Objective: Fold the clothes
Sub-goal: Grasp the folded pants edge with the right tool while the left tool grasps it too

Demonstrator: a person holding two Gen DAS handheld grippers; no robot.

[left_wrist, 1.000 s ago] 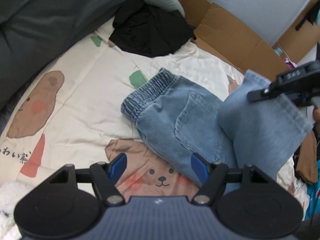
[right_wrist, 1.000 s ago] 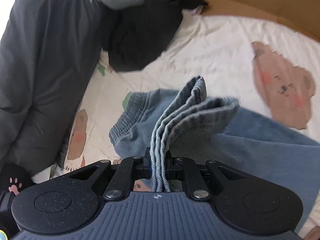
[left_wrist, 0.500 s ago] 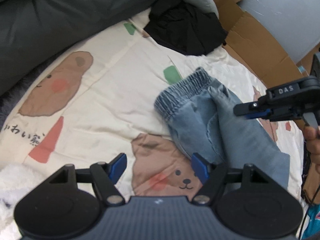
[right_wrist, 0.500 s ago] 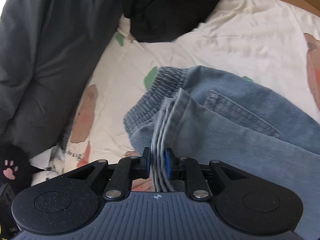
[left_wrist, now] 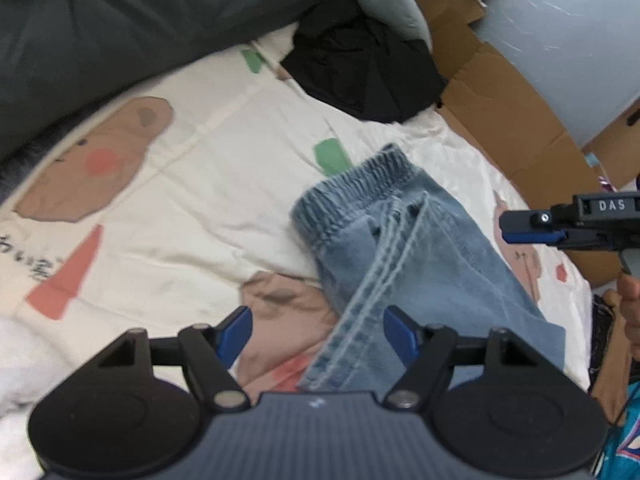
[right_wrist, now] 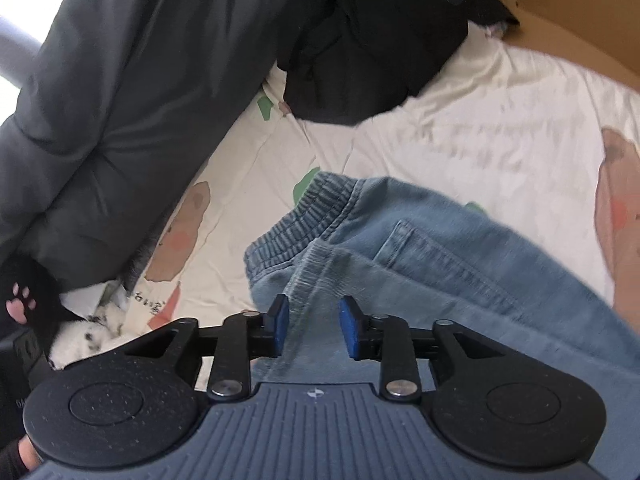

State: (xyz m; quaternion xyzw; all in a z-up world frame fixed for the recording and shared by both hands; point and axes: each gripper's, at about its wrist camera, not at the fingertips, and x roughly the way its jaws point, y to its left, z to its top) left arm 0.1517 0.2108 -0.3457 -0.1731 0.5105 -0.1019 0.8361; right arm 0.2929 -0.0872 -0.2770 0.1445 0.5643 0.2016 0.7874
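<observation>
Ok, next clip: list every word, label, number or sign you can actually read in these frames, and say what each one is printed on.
"DAS": white letters on the black body of the right gripper, seen in the left wrist view.
Dark handwritten-style characters on the cream cartoon-bear bedsheet, at the left edge of the left wrist view and again in the right wrist view: too blurred and cut off to read.
Light blue denim jeans: no label or tag showing.

Bare bedsheet (left_wrist: 224, 184) lies open left of the folded jeans (left_wrist: 420, 256). A dark grey duvet (left_wrist: 120, 20) walls the far left, a black garment (left_wrist: 360, 68) sits beyond the waistband, and cardboard (left_wrist: 512, 120) bounds the right.
</observation>
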